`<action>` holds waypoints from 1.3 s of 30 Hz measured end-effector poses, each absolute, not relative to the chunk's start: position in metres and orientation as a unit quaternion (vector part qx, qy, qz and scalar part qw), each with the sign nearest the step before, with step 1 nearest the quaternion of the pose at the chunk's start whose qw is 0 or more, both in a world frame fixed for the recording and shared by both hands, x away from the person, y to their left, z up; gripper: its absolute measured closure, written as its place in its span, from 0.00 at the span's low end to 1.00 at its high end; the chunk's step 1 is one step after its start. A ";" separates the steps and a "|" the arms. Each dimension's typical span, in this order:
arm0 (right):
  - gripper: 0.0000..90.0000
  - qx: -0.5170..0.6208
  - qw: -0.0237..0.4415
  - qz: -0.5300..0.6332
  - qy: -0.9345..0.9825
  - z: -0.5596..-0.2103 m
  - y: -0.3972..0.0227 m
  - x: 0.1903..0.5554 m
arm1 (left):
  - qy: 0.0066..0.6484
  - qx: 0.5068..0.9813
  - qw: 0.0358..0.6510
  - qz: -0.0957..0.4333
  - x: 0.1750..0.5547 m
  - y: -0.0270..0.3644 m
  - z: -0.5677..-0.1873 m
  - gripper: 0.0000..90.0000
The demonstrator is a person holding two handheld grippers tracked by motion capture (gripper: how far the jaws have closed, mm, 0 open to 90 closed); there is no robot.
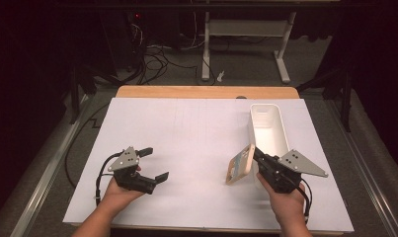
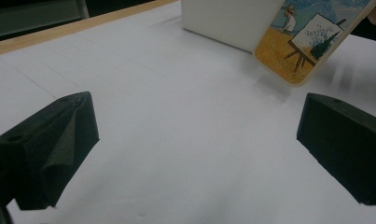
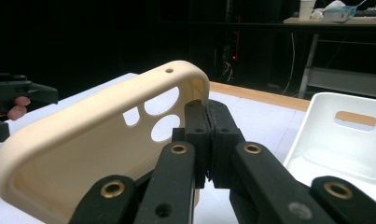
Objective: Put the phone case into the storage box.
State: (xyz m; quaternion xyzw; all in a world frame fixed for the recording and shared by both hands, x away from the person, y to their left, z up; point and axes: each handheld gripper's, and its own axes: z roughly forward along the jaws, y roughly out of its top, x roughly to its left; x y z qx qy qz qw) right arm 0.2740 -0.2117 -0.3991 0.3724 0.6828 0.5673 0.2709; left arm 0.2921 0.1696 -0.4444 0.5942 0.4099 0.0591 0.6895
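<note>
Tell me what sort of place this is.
Probably a lab or workshop set up for recording: a paper-covered table in a dark room, loose cables on the carpet behind, and a desk frame beyond.

The phone case (image 3: 83,154) looks like smooth, matt cream plastic with a printed back. The bin (image 1: 268,129) is glossy white plastic, sitting on matt white paper (image 1: 186,143) over a wood table (image 1: 206,92).

Bare white sheet (image 1: 196,143) lies between the hands; the white bin (image 1: 268,129) blocks the right.
</note>
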 end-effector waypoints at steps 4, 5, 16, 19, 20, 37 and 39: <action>0.99 0.376 0.274 0.567 0.680 -0.399 -0.213 0.274 | 0.408 0.597 0.688 0.058 0.292 0.169 -0.445 0.00; 0.99 0.375 0.276 0.567 0.680 -0.398 -0.213 0.273 | 0.408 0.597 0.688 0.058 0.292 0.169 -0.445 0.00; 1.00 0.371 0.292 0.580 0.664 -0.377 -0.206 0.274 | 0.405 0.599 0.689 0.057 0.290 0.168 -0.445 0.00; 1.00 0.372 0.301 0.578 0.661 -0.365 -0.205 0.278 | 0.404 0.598 0.690 0.055 0.290 0.169 -0.444 0.00; 1.00 0.373 0.304 0.576 0.661 -0.360 -0.205 0.280 | 0.403 0.598 0.691 0.054 0.290 0.169 -0.444 0.00; 1.00 0.400 0.368 0.537 0.645 -0.309 -0.223 0.310 | 0.400 0.598 0.693 0.048 0.289 0.168 -0.443 0.00; 1.00 0.407 0.372 0.534 0.641 -0.308 -0.227 0.314 | 0.400 0.599 0.692 0.047 0.289 0.168 -0.444 0.00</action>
